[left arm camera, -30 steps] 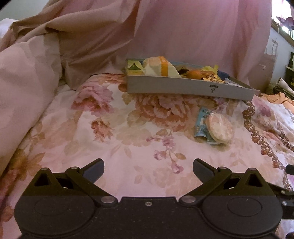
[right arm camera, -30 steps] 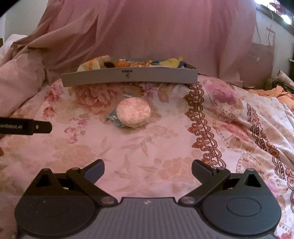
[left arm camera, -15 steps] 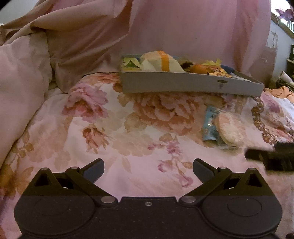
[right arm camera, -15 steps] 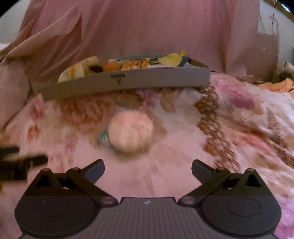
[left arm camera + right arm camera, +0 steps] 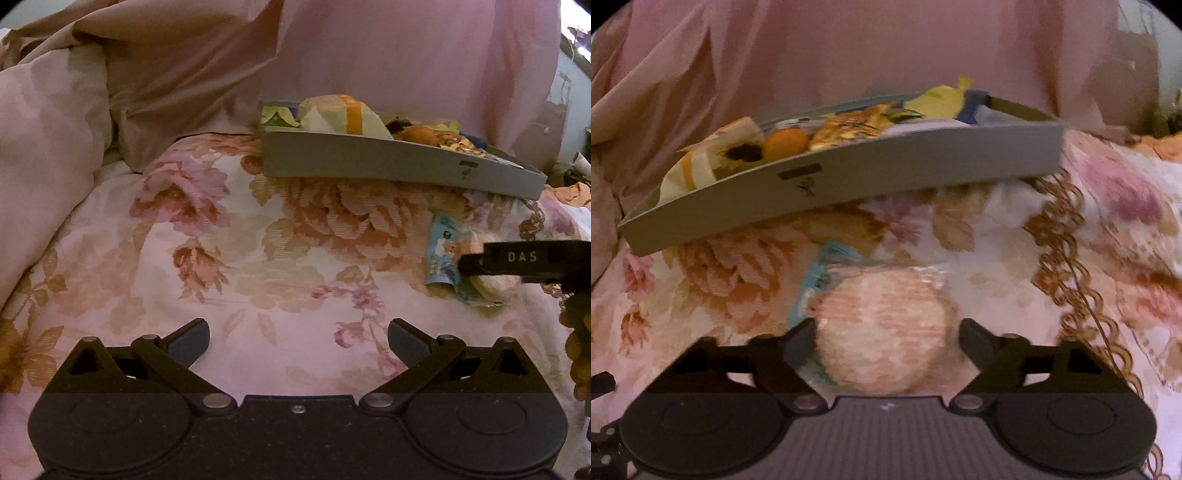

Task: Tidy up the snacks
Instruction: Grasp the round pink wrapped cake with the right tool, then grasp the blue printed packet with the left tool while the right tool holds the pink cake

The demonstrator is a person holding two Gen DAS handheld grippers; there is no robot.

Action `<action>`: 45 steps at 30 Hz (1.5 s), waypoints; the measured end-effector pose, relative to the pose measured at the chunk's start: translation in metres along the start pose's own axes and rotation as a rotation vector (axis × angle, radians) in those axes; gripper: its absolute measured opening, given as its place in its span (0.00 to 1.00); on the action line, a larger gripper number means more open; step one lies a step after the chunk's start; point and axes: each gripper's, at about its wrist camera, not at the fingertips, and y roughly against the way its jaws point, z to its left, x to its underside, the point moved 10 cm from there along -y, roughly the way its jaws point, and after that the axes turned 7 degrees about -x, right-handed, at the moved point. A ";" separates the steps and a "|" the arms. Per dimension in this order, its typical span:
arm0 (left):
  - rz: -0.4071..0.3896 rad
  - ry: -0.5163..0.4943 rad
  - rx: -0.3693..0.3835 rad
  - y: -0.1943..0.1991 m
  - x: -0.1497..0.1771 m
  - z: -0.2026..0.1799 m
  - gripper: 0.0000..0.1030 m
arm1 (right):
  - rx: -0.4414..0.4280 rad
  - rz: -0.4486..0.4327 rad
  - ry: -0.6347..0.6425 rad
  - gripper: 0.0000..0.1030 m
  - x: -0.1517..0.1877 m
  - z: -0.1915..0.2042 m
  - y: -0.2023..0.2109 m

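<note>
The letters "DAS" stand in pale print on the side of the black finger of the right gripper, seen from the left wrist view. The grey tray carries a small dark label and a small mark beneath it on its front wall, both too small and blurred to read

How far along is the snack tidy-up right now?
Done: several snacks already sit in the grey tray. In hand: the right gripper straddles the wrapped rice cracker on the floral bedspread; its jaws have just been closing, not yet clamped. Left: grip it, lift it into the tray. The left gripper is open, empty.
</note>
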 end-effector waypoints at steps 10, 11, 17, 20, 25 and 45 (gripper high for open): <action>-0.004 -0.043 0.064 0.000 0.001 -0.031 0.99 | -0.007 0.033 0.089 0.74 0.028 -0.036 0.042; -0.007 -0.054 0.074 0.000 -0.001 -0.038 0.99 | 0.001 0.044 0.110 0.74 0.032 -0.041 0.048; -0.047 -0.200 0.138 -0.011 -0.013 -0.090 0.99 | 0.044 0.044 0.224 0.74 0.048 -0.051 0.074; -0.065 -0.296 0.141 -0.022 -0.020 -0.111 0.99 | 0.046 0.019 0.264 0.74 0.044 -0.047 0.071; -0.078 -0.412 0.138 -0.039 -0.031 -0.138 0.99 | 0.034 -0.008 0.305 0.74 0.039 -0.044 0.063; -0.008 -0.391 0.224 -0.060 -0.032 -0.167 0.55 | 0.014 -0.018 0.260 0.75 0.032 -0.054 0.058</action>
